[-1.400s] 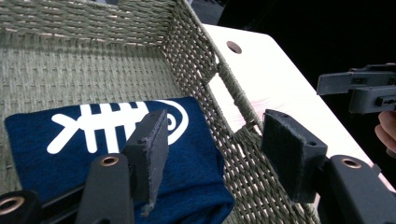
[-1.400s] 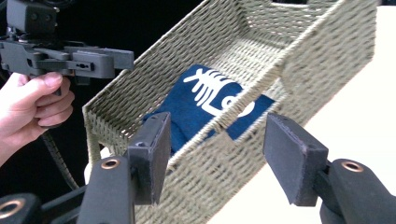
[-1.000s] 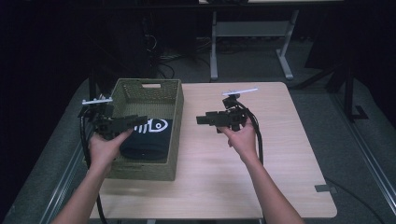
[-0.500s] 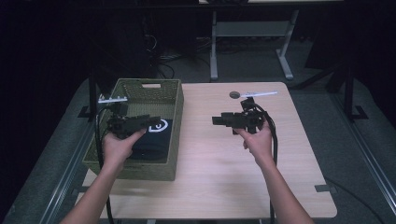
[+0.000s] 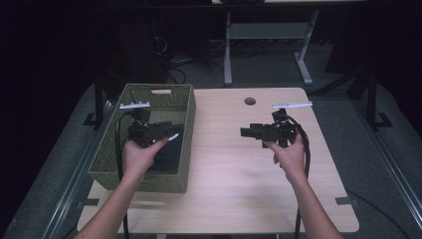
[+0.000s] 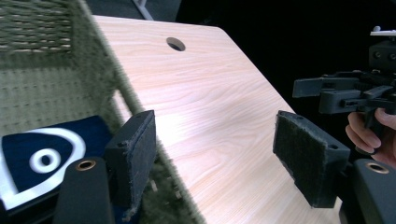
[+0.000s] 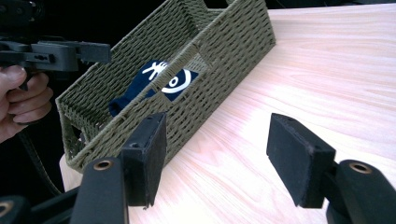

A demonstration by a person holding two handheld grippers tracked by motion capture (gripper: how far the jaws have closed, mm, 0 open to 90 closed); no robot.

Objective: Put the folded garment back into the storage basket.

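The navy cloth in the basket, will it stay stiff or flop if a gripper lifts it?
The navy cloth looks soft and folded, so it would probably droop. It likely weighs little, and its fabric surface should not slip much.

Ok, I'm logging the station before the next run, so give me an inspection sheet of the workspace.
Surface: light wood table, round hole near the far edge.
Job's things: green woven basket at table's left; dark blue cloth with white print lies inside.
Clutter: nothing seen.
Grippers: left gripper open over the basket's rim, jaws just been opening, nothing between them; right gripper open above bare table, holding nothing.
Cables: one black cable trails from each gripper.
Surroundings: dark room, grey table legs behind.
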